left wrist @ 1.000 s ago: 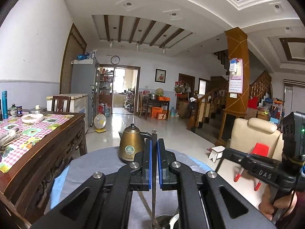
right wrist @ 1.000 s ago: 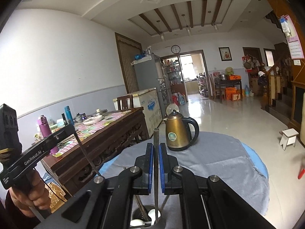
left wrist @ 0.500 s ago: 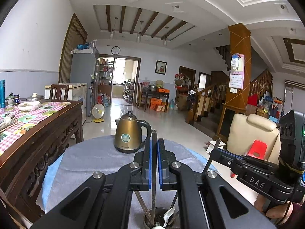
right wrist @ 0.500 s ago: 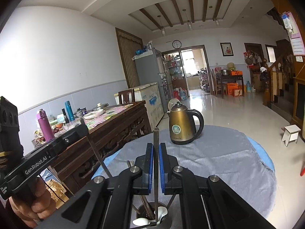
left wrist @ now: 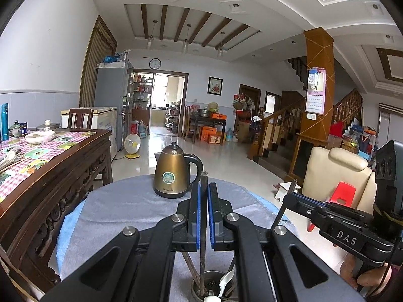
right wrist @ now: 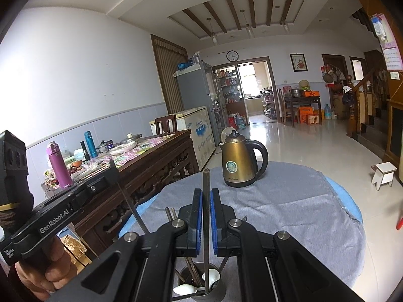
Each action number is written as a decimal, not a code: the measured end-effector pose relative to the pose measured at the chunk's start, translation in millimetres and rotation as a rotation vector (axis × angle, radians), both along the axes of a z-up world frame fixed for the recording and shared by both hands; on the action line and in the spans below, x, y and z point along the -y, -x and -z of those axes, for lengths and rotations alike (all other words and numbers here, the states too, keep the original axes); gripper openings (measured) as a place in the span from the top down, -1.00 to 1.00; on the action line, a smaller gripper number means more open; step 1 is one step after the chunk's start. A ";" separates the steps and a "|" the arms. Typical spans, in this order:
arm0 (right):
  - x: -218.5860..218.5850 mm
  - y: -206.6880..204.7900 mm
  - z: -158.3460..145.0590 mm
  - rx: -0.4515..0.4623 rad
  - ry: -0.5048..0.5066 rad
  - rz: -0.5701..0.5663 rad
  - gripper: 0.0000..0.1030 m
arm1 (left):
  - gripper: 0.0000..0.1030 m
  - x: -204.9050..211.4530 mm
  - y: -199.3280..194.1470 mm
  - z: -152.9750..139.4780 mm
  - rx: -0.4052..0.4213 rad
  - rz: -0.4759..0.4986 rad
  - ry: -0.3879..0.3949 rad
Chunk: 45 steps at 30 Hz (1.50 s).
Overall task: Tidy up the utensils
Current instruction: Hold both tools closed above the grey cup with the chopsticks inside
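Note:
My left gripper (left wrist: 204, 188) is shut on a thin metal chopstick (left wrist: 203, 226) that stands upright, its lower end in a steel utensil cup (left wrist: 209, 288) below the jaws. My right gripper (right wrist: 206, 193) is shut on another metal chopstick (right wrist: 206, 226), also upright over the same cup (right wrist: 201, 287). The cup holds white spoons (right wrist: 183, 289) and several chopsticks. Each gripper shows in the other's view: the right one (left wrist: 289, 191) at right, the left one (right wrist: 113, 168) at left, each with its chopstick slanting down toward the cup.
The cup stands on a round table with a grey cloth (right wrist: 289, 214) over blue. A brass-coloured electric kettle (right wrist: 239, 163) stands at the table's far side. A dark wooden table (right wrist: 156, 163) with bottles and dishes is at left. A cream chair (left wrist: 337, 173) is at right.
Both grippers have risen and tipped downward, so the table, the kettle and the cup show more fully. Both remain shut on their chopsticks.

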State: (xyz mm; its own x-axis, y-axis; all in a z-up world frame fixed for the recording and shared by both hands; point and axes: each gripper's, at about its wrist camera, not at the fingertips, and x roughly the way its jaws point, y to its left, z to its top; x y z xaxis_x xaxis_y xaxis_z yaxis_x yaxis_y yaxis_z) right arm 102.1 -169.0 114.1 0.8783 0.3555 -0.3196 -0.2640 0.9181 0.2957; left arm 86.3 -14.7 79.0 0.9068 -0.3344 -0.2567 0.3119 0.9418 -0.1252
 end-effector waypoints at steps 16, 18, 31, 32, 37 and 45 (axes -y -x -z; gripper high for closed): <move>0.7 2.6 3.9 -0.006 -0.009 -0.001 0.87 | 0.89 -1.5 -0.3 8.4 -0.030 -0.017 -0.014; 0.7 2.4 4.5 -0.007 -0.010 -0.002 0.87 | 0.89 -1.4 0.4 8.8 -0.030 -0.020 -0.015; 0.3 1.1 9.2 -0.022 -0.018 -0.009 0.87 | 0.89 2.1 -1.9 10.1 -0.048 -0.022 -0.017; 0.3 1.0 9.9 -0.024 -0.018 -0.009 0.87 | 0.89 2.0 -1.7 10.8 -0.049 -0.023 -0.018; -0.4 0.7 12.5 -0.031 -0.021 -0.010 0.87 | 0.89 1.6 -2.8 14.0 -0.060 -0.022 -0.020; -2.0 -0.7 16.8 -0.044 -0.027 -0.011 0.87 | 0.89 1.6 -4.3 22.2 -0.078 -0.027 -0.018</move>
